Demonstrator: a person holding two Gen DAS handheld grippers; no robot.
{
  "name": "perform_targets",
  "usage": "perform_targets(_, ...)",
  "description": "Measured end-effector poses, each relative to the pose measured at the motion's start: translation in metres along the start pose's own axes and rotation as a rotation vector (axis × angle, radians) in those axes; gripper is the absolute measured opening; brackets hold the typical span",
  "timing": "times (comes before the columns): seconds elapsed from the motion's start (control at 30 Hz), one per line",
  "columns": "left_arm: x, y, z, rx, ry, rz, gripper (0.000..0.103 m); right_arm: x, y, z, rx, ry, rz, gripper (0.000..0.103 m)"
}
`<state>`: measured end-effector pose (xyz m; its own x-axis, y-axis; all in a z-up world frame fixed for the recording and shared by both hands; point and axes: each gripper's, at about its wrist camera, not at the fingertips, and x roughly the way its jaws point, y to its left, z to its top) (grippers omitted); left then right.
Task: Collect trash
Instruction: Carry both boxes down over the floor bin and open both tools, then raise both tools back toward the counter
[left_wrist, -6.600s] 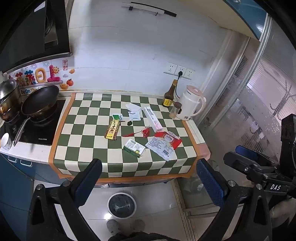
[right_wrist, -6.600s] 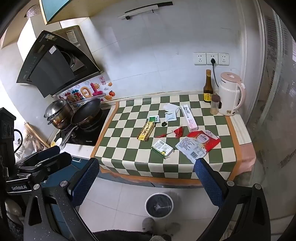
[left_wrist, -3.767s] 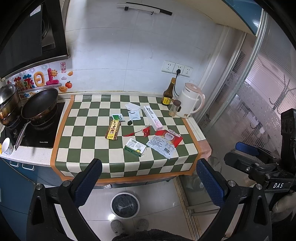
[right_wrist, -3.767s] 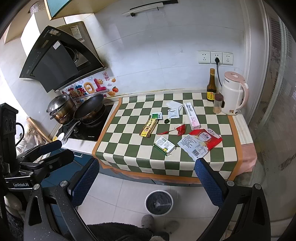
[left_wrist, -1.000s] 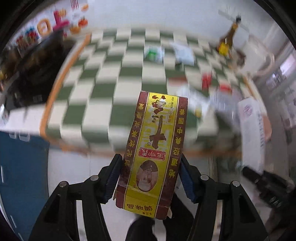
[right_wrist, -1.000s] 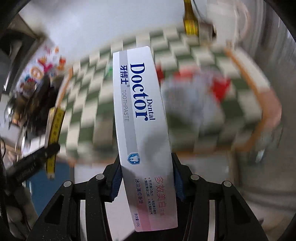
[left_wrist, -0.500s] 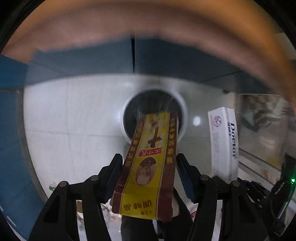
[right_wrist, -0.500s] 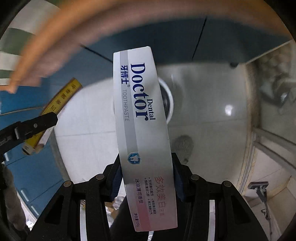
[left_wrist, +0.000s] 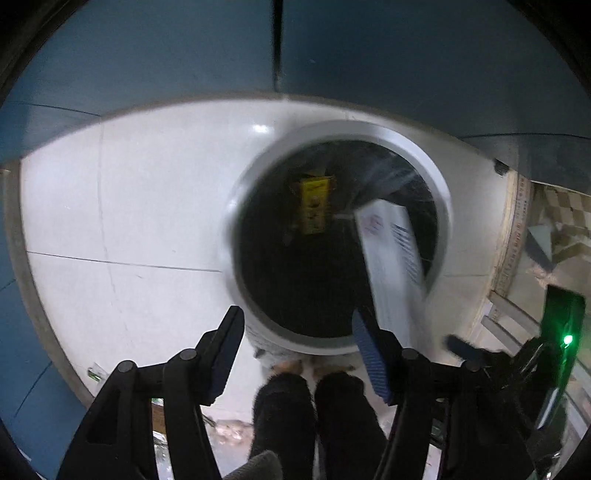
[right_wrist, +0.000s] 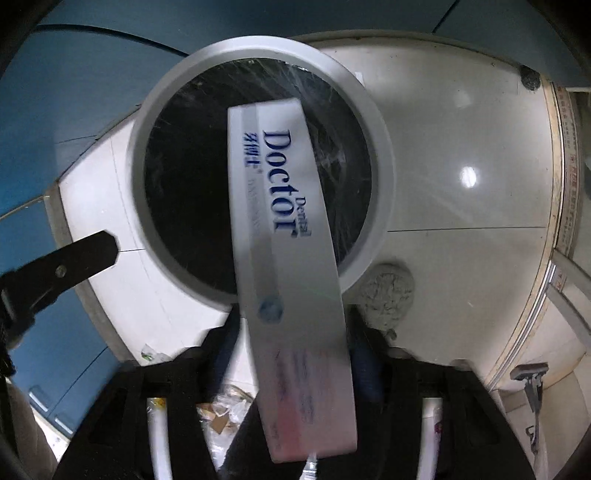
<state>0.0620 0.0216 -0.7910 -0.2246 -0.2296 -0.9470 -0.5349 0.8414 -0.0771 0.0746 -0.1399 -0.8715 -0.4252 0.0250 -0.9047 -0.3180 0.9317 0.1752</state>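
Both grippers hang over a round grey trash bin (left_wrist: 439, 195) with a black liner, standing on the white floor. My left gripper (left_wrist: 297, 339) is open and empty. The yellow seasoning box (left_wrist: 314, 205) lies deep inside the bin. The white Doctor toothpaste box (right_wrist: 291, 266) shows blurred between the fingers of my right gripper (right_wrist: 295, 332), its far end over the bin (right_wrist: 376, 147). It also shows in the left wrist view (left_wrist: 391, 254), tilted into the bin. The right jaws look spread wider than the box.
Blue cabinet fronts (left_wrist: 184, 55) stand behind the bin. My slippers (left_wrist: 295, 365) and legs are just in front of it. Small scraps lie on the white floor tiles (left_wrist: 110, 221). A glass door frame (right_wrist: 561, 166) runs along the right.
My left gripper opened and the yellow box fell into the bin. The toothpaste box has gone blurred and tilted in the right gripper, which moved closer over the bin.
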Motion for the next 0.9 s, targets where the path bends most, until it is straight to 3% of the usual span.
perform_targets(0.03,-0.005,0.000,-0.002,0.001,-0.016,0.014,0.078,-0.002,-0.001,-0.003,0.001,-0.009,-0.009,0.091)
perform_targets(0.07,-0.010,0.004,-0.005,-0.001,-0.040,0.032,0.091,-0.006,0.002,-0.006,-0.006,-0.024,-0.027,0.093)
perform_targets(0.13,-0.017,0.010,-0.009,0.002,-0.082,0.070,0.102,-0.014,0.003,-0.011,-0.007,-0.043,-0.054,0.096)
perform_targets(0.2,-0.027,0.012,-0.016,0.007,-0.120,0.126,0.102,-0.023,0.002,-0.017,-0.011,-0.070,-0.065,0.103)
perform_targets(0.27,-0.038,0.016,-0.024,0.003,-0.142,0.155,0.102,-0.035,-0.009,-0.018,-0.019,-0.093,-0.088,0.103)
perform_targets(0.57,-0.097,0.015,-0.068,-0.025,-0.176,0.137,0.102,-0.106,-0.022,-0.041,-0.021,-0.186,-0.104,0.103)
perform_targets(0.9,-0.200,0.000,-0.137,-0.018,-0.215,0.126,0.102,-0.242,-0.012,-0.121,-0.047,-0.301,-0.115,0.103)
